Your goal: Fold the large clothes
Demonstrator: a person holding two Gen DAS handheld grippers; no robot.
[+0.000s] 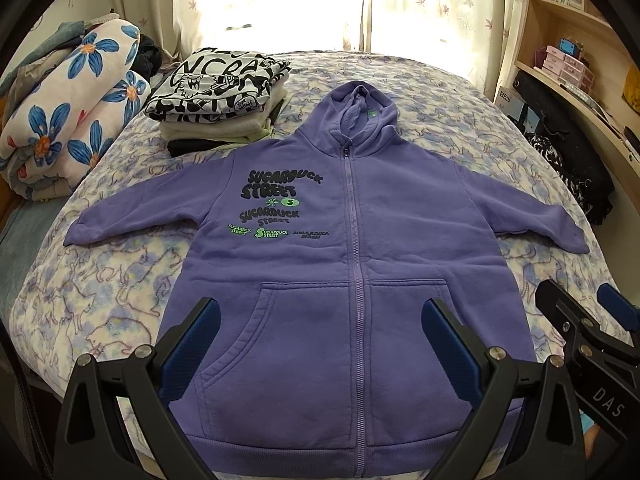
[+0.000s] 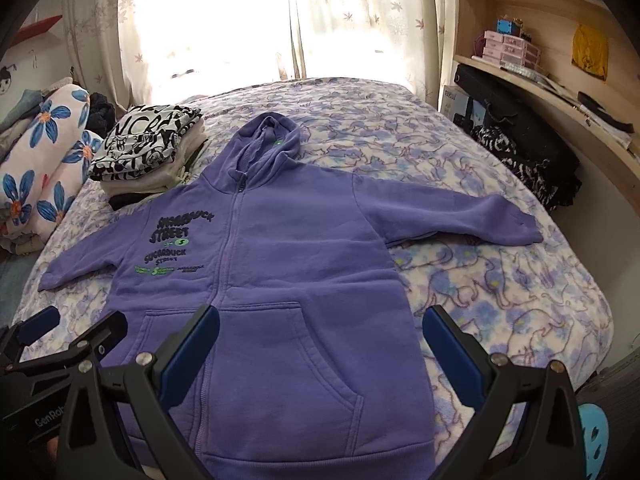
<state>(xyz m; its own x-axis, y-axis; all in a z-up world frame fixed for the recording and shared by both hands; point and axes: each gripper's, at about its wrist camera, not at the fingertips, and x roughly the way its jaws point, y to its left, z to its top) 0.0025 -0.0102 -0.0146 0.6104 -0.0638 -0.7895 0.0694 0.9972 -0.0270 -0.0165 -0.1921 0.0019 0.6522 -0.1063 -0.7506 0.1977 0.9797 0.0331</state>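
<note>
A purple zip hoodie (image 1: 352, 240) with dark and green print on its chest lies flat, front up, on the bed, sleeves spread to both sides and hood pointing away. It also shows in the right wrist view (image 2: 280, 280). My left gripper (image 1: 320, 312) is open and empty, above the hoodie's hem and pockets. My right gripper (image 2: 320, 320) is open and empty, above the hoodie's lower right side. The right gripper also shows at the right edge of the left wrist view (image 1: 580, 308), and the left gripper at the left edge of the right wrist view (image 2: 80, 320).
The bed (image 1: 120, 272) has a blue-and-white patterned cover. A stack of folded clothes (image 1: 216, 92) sits at the far left. A rolled flowered blanket (image 1: 68, 112) lies left of it. Wooden shelves (image 2: 540, 48) and dark bags (image 2: 520, 136) stand on the right. Curtains (image 2: 224, 20) hang behind.
</note>
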